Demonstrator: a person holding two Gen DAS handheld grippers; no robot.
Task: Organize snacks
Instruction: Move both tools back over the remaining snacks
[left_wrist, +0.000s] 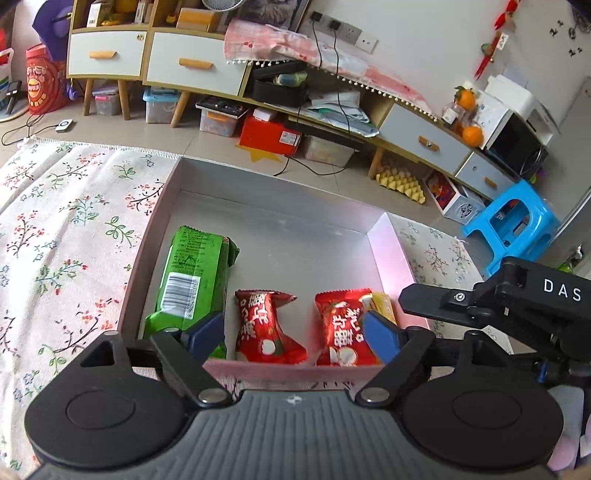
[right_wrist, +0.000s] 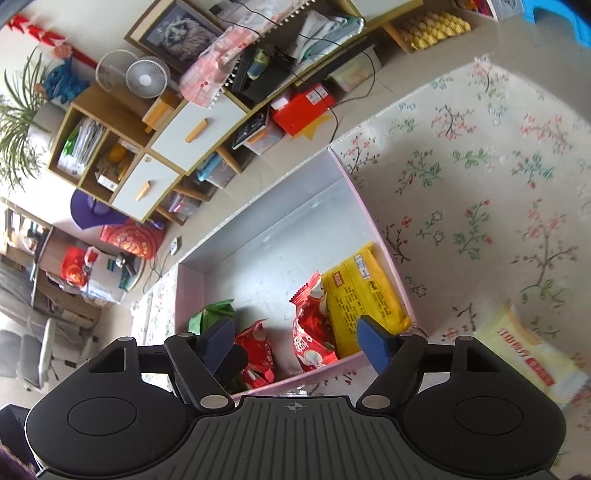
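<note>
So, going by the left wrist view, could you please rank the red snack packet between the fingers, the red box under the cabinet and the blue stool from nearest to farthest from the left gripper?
1. Red snack packet, in the pink box, just ahead of the open left gripper.
2. Blue stool, on the floor to the right.
3. Red box, under the cabinet, beyond the pink box.

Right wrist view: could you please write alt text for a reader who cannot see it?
An open tool hangs above a pink box holding a yellow packet, two red packets and a green packet. The box sits on a floral cloth, where a pale yellow packet lies outside it.
</note>
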